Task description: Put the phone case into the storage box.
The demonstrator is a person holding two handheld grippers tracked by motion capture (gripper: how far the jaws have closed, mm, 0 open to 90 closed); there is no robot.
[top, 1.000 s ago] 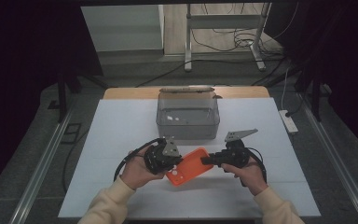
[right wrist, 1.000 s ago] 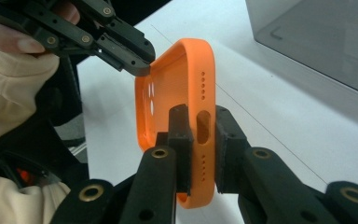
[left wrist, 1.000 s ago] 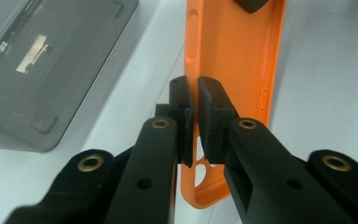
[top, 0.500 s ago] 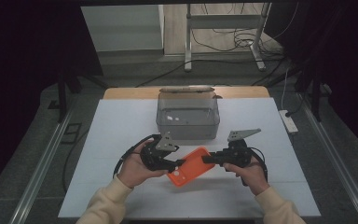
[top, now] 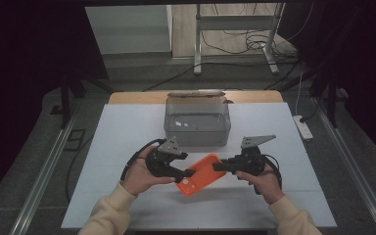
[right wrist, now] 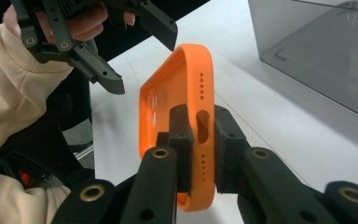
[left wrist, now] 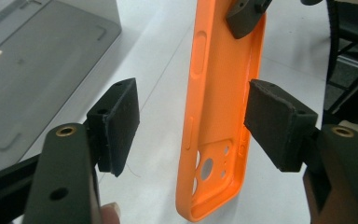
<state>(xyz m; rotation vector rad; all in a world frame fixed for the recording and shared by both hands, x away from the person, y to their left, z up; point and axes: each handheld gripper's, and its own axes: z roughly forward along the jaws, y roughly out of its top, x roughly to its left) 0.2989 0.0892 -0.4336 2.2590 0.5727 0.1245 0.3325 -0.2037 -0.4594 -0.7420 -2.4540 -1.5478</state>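
Handover is what this looks like: the right gripper [right wrist: 200, 149] pinches the orange phone case [right wrist: 177, 107] by its port end, holding it off the white table [top: 127, 132]; the left gripper [left wrist: 191, 126] has just been opening, its pads standing apart on either side of the case's camera-cutout end (one pad close beside the rim, not pressing). Beyond both grippers sits a clear plastic box [top: 197, 125], probably the case's destination.

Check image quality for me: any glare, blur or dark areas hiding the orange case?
High view: surroundings dark, table evenly lit, phone case small but clear. Left gripper view: case sharp, near jaws slightly soft, faint sheen on the grey box. Right gripper view: case edge crisp, no glare.
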